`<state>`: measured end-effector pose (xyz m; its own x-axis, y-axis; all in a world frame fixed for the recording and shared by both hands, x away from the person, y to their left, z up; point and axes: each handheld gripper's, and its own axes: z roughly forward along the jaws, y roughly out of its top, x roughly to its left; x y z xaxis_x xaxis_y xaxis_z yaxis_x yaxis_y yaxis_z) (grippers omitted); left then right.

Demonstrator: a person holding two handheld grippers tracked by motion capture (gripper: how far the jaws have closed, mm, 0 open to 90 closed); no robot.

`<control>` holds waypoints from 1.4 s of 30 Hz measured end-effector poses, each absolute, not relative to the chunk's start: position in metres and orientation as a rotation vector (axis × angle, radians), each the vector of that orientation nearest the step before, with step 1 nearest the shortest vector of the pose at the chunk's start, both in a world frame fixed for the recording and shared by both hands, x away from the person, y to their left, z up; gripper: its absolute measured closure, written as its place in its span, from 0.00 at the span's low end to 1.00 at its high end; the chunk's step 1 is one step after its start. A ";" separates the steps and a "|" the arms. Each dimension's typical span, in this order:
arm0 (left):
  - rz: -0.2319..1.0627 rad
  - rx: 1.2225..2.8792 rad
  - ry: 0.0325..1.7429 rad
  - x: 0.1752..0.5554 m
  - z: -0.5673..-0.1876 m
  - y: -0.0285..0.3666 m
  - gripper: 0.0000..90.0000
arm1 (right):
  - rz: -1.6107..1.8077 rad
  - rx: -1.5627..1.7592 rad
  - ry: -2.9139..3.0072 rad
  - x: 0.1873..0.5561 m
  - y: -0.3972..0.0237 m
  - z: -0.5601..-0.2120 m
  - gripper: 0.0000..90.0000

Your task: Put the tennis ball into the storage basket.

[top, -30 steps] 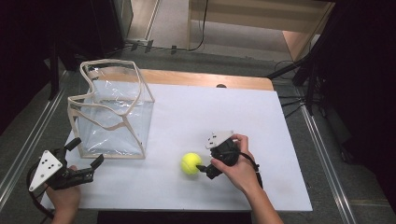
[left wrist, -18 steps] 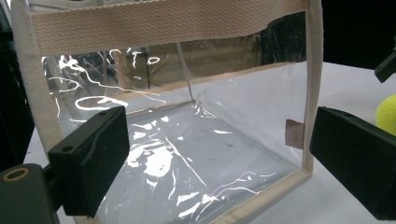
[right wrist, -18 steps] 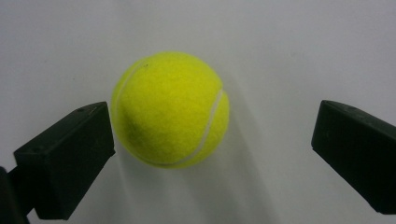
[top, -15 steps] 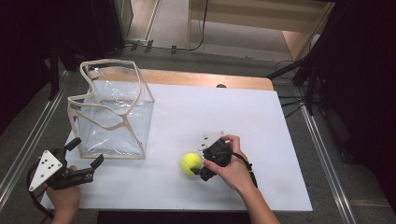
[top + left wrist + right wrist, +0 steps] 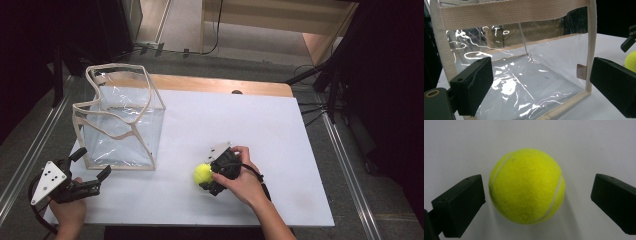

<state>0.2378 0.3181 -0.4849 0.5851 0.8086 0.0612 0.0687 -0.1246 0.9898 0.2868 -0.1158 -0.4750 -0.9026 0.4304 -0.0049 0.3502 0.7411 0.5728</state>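
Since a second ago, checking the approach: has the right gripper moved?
Yes. The right gripper closed leftward on the tennis ball, toward the clear bag.

The left gripper [image 5: 90,172] sits at the lower left of the high view, jaws spread wide, hand low behind it. The right gripper [image 5: 207,176], lower centre, points left with jaws apart.

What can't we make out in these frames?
- Ball underside, right gripper view: hidden by the ball itself, table contact not visible.
- Right gripper fingers, high view: hidden by the hand.
- Bag top, left gripper view: cut off by the upper edge.
- Left gripper, high view: too small to tell whether it touches the bag.
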 end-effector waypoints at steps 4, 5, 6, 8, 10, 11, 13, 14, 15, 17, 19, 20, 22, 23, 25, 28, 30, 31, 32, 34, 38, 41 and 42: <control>0.750 1.587 0.759 0.238 -0.485 0.318 0.06 | 0.873 0.630 2.812 0.288 -0.113 -0.477 0.00; 0.750 1.586 0.757 0.238 -0.485 0.318 0.06 | 0.873 0.626 2.816 0.288 -0.113 -0.478 0.00; 0.751 1.588 0.760 0.238 -0.485 0.318 0.06 | 0.872 0.626 2.821 0.288 -0.112 -0.478 0.00; 0.750 1.587 0.762 0.238 -0.485 0.318 0.06 | 0.864 0.634 2.829 0.289 -0.112 -0.478 0.00; 0.749 1.586 0.761 0.238 -0.485 0.318 0.06 | 0.866 0.627 2.837 0.290 -0.111 -0.480 0.00; 0.749 1.586 0.762 0.238 -0.485 0.319 0.06 | 0.862 0.628 2.836 0.290 -0.111 -0.480 0.00; 0.749 1.585 0.761 0.238 -0.485 0.319 0.06 | 0.852 0.632 2.839 0.290 -0.110 -0.480 0.00; 0.749 1.586 0.762 0.238 -0.485 0.318 0.06 | 0.856 0.628 2.842 0.290 -0.110 -0.480 0.00; 0.750 1.586 0.761 0.238 -0.485 0.318 0.06 | 0.852 0.627 2.849 0.291 -0.110 -0.481 0.00; 0.751 1.587 0.759 0.238 -0.485 0.318 0.06 | 0.859 0.617 2.857 0.293 -0.109 -0.482 0.00; 0.751 1.588 0.759 0.238 -0.485 0.318 0.06 | 0.858 0.623 2.863 0.294 -0.108 -0.484 0.00; 0.751 1.587 0.759 0.238 -0.485 0.318 0.06 | 0.858 0.626 2.867 0.294 -0.108 -0.485 0.01; 0.750 1.587 0.761 0.238 -0.485 0.319 0.06 | 0.847 0.625 2.863 0.294 -0.106 -0.486 0.12; 0.751 1.587 0.762 0.238 -0.485 0.319 0.06 | 0.850 0.630 2.871 0.294 -0.105 -0.486 0.12; 0.751 1.588 0.760 0.238 -0.485 0.319 0.06 | 0.843 0.628 2.877 0.294 -0.103 -0.487 0.12; 0.750 1.586 0.762 0.238 -0.485 0.319 0.06 | 0.846 0.623 2.902 0.295 -0.102 -0.489 0.13; 0.748 1.582 0.759 0.238 -0.485 0.319 0.06 | 0.840 0.632 2.910 0.296 -0.102 -0.489 0.14; 0.748 1.581 0.759 0.238 -0.485 0.319 0.06 | 0.844 0.635 2.925 0.296 -0.102 -0.490 0.15; 0.748 1.582 0.759 0.238 -0.485 0.319 0.06 | 0.844 0.634 2.931 0.296 -0.102 -0.490 0.16; 0.749 1.583 0.759 0.238 -0.485 0.319 0.06 | 0.868 0.643 2.945 0.296 -0.102 -0.490 0.23; 0.748 1.582 0.759 0.238 -0.485 0.319 0.06 | 0.897 0.669 2.957 0.297 -0.100 -0.491 0.25; 0.748 1.584 0.761 0.238 -0.485 0.319 0.06 | 0.881 0.683 2.956 0.296 -0.099 -0.491 0.25; 0.749 1.585 0.761 0.238 -0.485 0.319 0.06 | 0.870 0.681 2.955 0.296 -0.098 -0.490 0.25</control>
<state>0.2378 0.3187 -0.4848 0.5839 0.8097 0.0585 0.0709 -0.1226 0.9899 0.2959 -0.0984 -0.4904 -0.9067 0.4006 0.1317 0.4081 0.7548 0.5136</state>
